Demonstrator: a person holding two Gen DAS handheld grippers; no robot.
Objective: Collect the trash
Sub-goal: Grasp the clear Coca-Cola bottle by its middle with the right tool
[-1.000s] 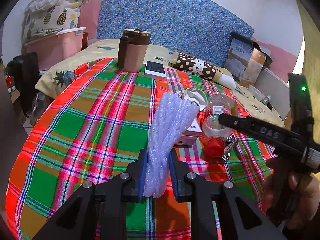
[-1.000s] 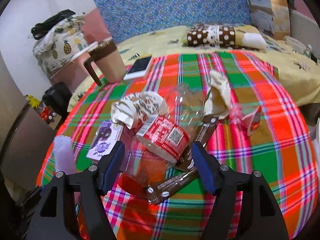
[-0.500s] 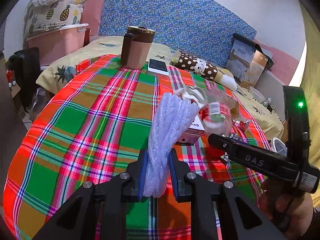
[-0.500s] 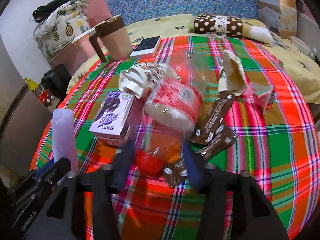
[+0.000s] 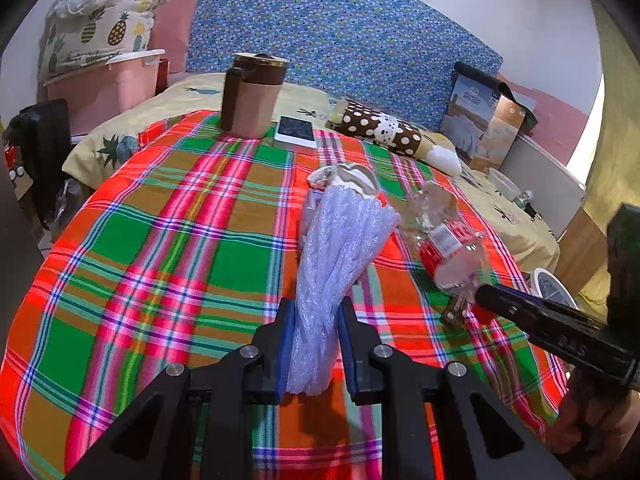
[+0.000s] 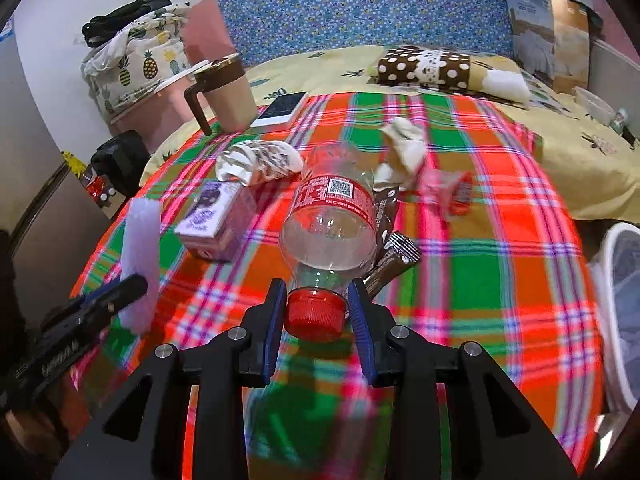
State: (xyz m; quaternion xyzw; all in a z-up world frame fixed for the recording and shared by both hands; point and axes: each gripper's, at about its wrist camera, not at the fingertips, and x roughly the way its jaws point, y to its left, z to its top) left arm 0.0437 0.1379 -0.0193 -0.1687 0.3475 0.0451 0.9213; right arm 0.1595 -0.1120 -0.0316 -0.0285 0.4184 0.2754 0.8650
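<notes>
Clear plastic bottle with red label (image 6: 334,216) is clamped at its red cap by right tool (image 6: 316,314) for binning; crumpled translucent bubble-wrap roll (image 5: 336,276) is pinched in left tool (image 5: 314,344).

A second ago the right gripper (image 6: 316,314) stood open around the clear plastic bottle with red label and red cap (image 6: 330,220), which lay on the plaid tablecloth (image 6: 480,280) touching the small purple carton (image 6: 210,216). Now its blue pads are closed on the red cap, and the bottle is lifted off the cloth, tilted up, apart from the carton. In the left wrist view the bottle (image 5: 448,252) has risen too.
</notes>
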